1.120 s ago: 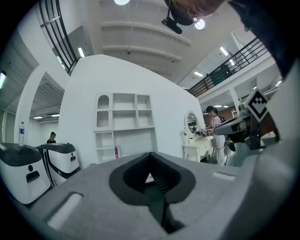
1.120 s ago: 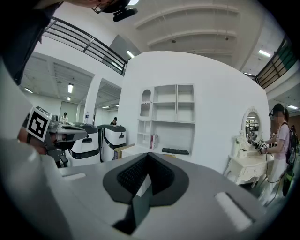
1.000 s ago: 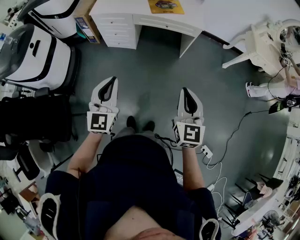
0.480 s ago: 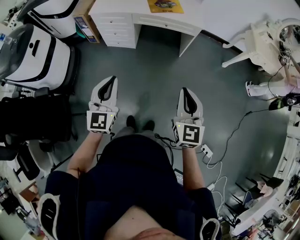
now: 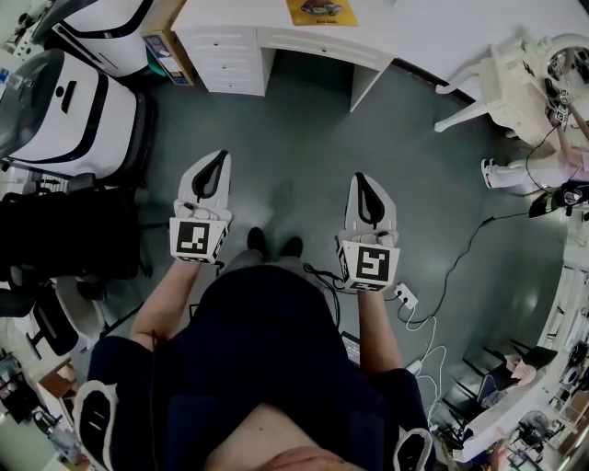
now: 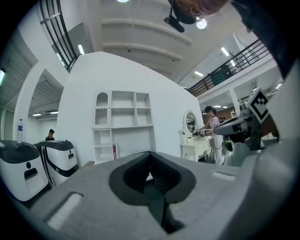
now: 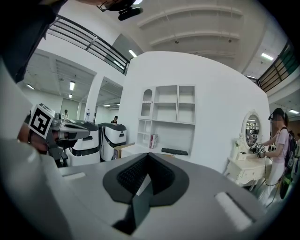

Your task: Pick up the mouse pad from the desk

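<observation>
A yellow mouse pad (image 5: 322, 11) lies on the white desk (image 5: 433, 28) at the top of the head view, far ahead of both grippers. My left gripper (image 5: 217, 158) is held level over the grey floor, shut, with nothing between its jaws. My right gripper (image 5: 365, 177) is beside it, also shut and empty, tilted slightly down. In the left gripper view the left gripper (image 6: 150, 153) faces white shelves. In the right gripper view the right gripper (image 7: 149, 154) faces the desk (image 7: 140, 149), where a dark keyboard (image 7: 174, 151) shows; the pad is not visible there.
White drawers (image 5: 230, 55) sit under the desk's left end. White machines (image 5: 69, 110) and a black chair (image 5: 64, 230) stand at the left. A white dressing table (image 5: 525, 83) and a person (image 7: 281, 140) are at the right. Cables and a power strip (image 5: 405, 296) lie on the floor.
</observation>
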